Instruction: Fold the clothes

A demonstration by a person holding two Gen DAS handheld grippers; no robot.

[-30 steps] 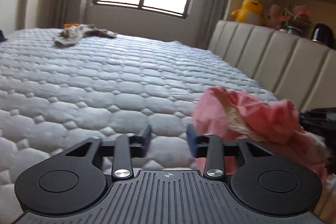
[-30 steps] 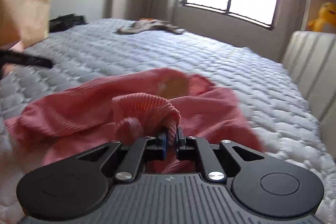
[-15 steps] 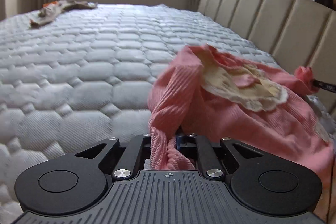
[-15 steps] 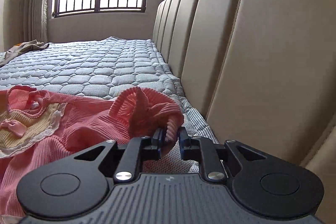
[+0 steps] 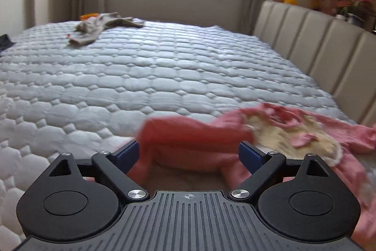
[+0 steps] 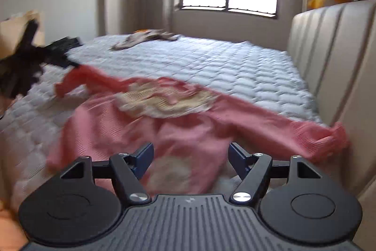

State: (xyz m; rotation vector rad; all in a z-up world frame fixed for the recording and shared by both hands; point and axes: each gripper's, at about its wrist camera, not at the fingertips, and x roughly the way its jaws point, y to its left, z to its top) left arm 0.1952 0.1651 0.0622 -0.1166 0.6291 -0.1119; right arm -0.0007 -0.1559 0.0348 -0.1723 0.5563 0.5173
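Both hand-held grippers, left (image 5: 189,154) and right (image 6: 190,158), gape empty over the spread pink ribbed knit top (image 6: 178,133) on the quilted bed (image 6: 211,67), so sleeve folding likely comes next.

My two black hand-held grippers, both matching.

My left gripper (image 5: 188,153) has blue finger pads (image 5: 128,153), black linkage arms, silver screws, round side discs, and a ribbed grey deck with a small crosshair mark. My right gripper (image 6: 190,157) has the same blue pads (image 6: 145,155), silver screws and ribbed deck.
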